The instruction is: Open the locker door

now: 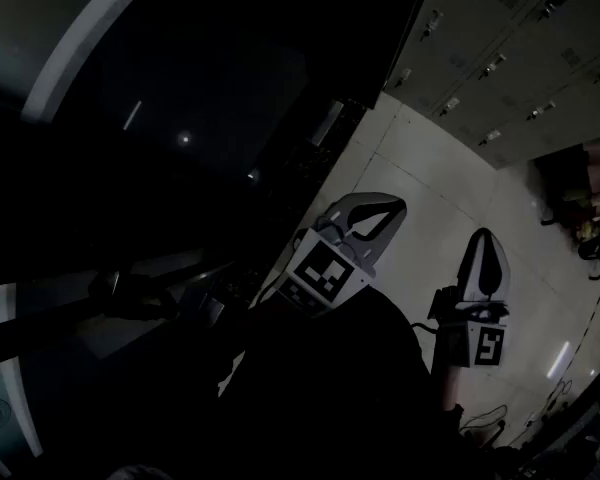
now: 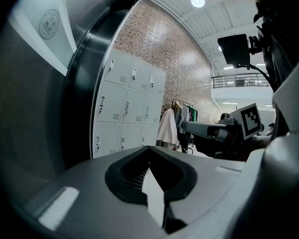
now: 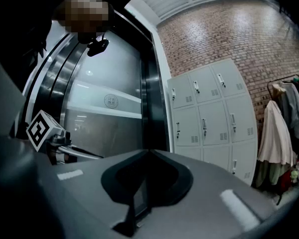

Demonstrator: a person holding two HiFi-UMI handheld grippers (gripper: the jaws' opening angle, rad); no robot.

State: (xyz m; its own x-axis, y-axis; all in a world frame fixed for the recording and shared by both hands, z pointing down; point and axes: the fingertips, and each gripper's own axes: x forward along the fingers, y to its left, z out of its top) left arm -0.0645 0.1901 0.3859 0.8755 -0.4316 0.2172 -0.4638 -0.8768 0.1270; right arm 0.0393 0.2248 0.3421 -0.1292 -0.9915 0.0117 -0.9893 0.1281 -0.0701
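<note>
Left grey plastic tongs [image 2: 149,149]: tips closed together, nothing held. Right grey plastic tongs [image 3: 149,152]: likewise closed and empty, and carried alongside the left pair above the pale tiled floor [image 1: 420,198]. Bank of pale grey metal lockers [image 3: 212,113]: doors shut, stood well beyond both tongs against a red brick wall [image 3: 229,39], touched by neither. Rack of hanging coats [image 3: 281,128]: stood just beside the lockers.

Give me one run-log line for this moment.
left gripper: shut, empty | right gripper: shut, empty | lockers: closed, not touched
</note>
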